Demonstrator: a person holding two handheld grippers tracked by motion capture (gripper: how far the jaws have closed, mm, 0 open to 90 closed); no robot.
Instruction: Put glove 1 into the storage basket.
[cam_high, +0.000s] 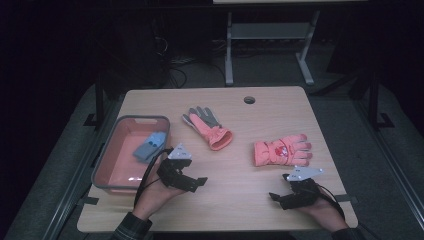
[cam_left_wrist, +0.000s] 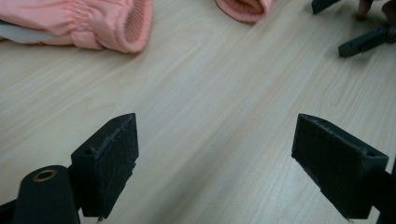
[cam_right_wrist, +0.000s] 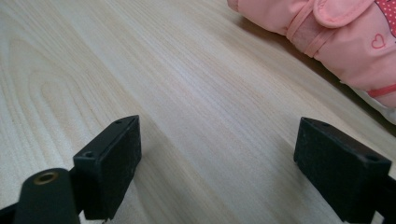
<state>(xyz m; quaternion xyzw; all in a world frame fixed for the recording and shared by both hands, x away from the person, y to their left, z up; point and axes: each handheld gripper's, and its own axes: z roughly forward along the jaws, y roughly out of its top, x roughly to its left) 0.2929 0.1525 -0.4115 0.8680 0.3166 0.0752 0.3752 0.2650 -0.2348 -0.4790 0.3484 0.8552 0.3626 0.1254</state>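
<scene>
Dark surroundings frame a pale wood-grain table (cam_high: 240, 195) with a round cable hole near its far edge, and beyond it stand the grey legs of another desk. Both grippers hover low over the near part of the tabletop, each with its black jaws spread wide and nothing between them: the left gripper (cam_high: 196, 182) sits near-left, just beside the tub, and the right gripper (cam_high: 278, 197) near-right. Two padded salmon-pink winter gloves lie on the bare wood, well apart from each other. The pink glove with grey fingers (cam_high: 207, 126) lies centre-far, its ribbed cuff pointing toward the near right; the left gripper view shows that cuff (cam_left_wrist: 133, 23) ahead and to the left. The pink glove with a red heart-patterned patch (cam_high: 281, 151) lies to the right, just beyond the right gripper, its cuff end toward the left. Both look light, soft and squashy, likely to fold and dangle when lifted, with a smooth shell that may slip; the gathered elastic cuff or wrist strap (cam_right_wrist: 338, 11) seems the firmest place to pinch. At the left edge stands a grey-rimmed rectangular plastic tub with a pink inside (cam_high: 112, 131), holding one small blue-grey glove (cam_high: 150, 146) toward its far right corner.
</scene>
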